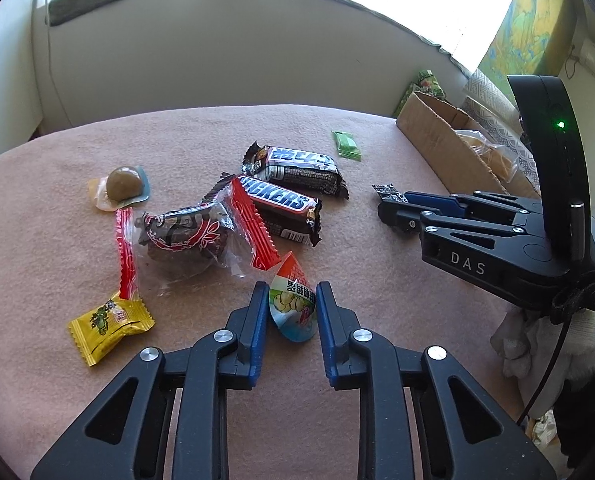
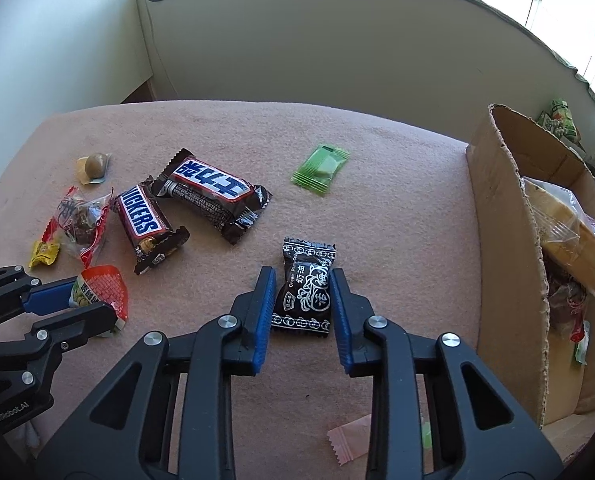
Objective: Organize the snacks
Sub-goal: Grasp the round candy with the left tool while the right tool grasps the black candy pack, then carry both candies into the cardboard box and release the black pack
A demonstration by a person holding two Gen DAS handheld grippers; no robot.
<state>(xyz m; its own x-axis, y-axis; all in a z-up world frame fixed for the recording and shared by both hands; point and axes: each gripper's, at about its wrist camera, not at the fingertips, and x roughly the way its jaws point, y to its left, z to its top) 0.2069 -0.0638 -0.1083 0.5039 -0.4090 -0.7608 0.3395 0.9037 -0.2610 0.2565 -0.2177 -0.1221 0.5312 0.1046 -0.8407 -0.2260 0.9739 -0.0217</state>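
Snacks are scattered over the pink blanket (image 2: pixel 377 168), with a cardboard box (image 2: pixel 505 248) at the right edge already holding a few. Two Snickers bars (image 2: pixel 213 192) sit mid-left, a green packet (image 2: pixel 321 170) upper middle. Right gripper (image 2: pixel 302 276) straddles a black plum candy (image 2: pixel 303 290), jaws apart, not squeezing. Left gripper (image 1: pixel 292 292) brackets a cone-shaped jelly cup (image 1: pixel 293 304), also unclenched.

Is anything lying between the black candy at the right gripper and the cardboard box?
Nothing visible. The black candy sits between the right gripper's open jaws, and only bare pink cloth lies between it and the cardboard box wall to its right.
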